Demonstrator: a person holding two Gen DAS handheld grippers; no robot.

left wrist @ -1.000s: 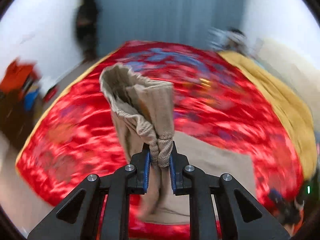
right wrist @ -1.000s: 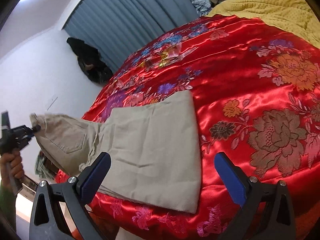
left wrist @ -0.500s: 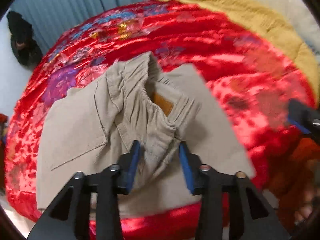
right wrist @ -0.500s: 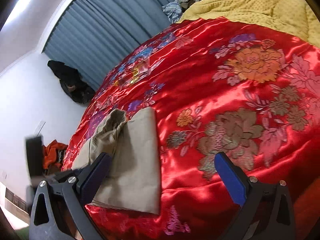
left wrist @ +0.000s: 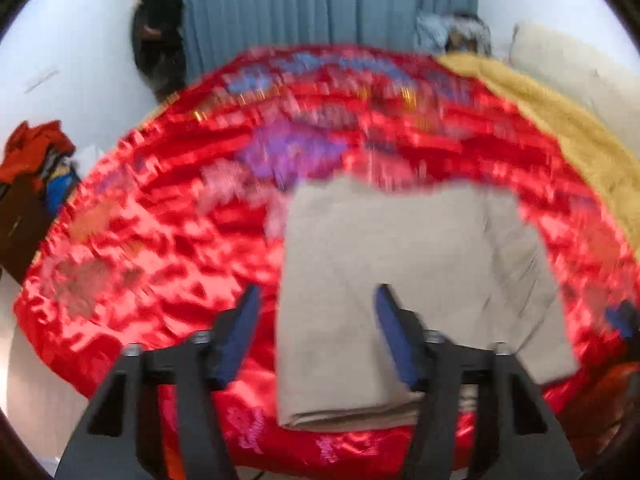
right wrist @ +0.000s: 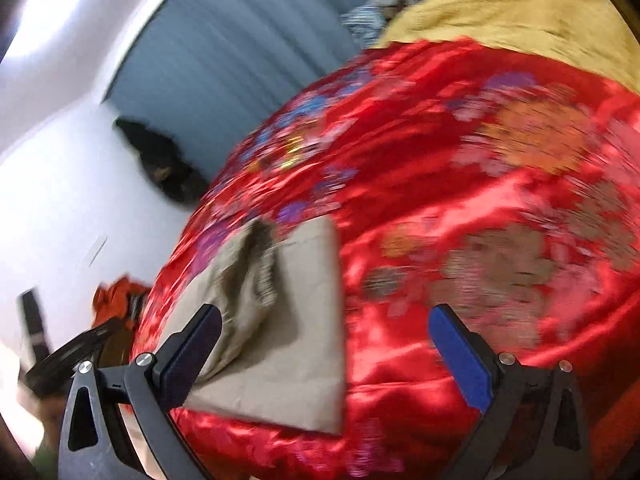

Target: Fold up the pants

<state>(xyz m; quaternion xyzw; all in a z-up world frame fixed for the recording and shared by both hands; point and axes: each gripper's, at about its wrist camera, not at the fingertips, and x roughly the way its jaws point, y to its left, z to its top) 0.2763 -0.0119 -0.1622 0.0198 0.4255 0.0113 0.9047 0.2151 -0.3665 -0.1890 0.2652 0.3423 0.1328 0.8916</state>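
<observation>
The beige pants (left wrist: 404,272) lie folded in a flat stack on the red floral bedspread (left wrist: 160,232), near its front edge. My left gripper (left wrist: 316,320) is open and empty, just above the near edge of the stack. In the right wrist view the pants (right wrist: 288,320) lie at lower left with the ribbed waistband bunched on top. My right gripper (right wrist: 324,352) is open wide and empty, above the pants' right edge. The left gripper shows at the far left edge of that view (right wrist: 68,360). Both views are blurred by motion.
A yellow blanket (left wrist: 576,136) covers the far right of the bed. Blue curtains (left wrist: 320,12) and a dark garment (left wrist: 158,28) hang behind. Orange clothes (left wrist: 34,148) are piled at the left. The bed's front edge drops off just below the pants.
My left gripper carried the waistband over onto the folded legs, opened and let it go, then drew back. The right gripper stayed open and swung slightly.
</observation>
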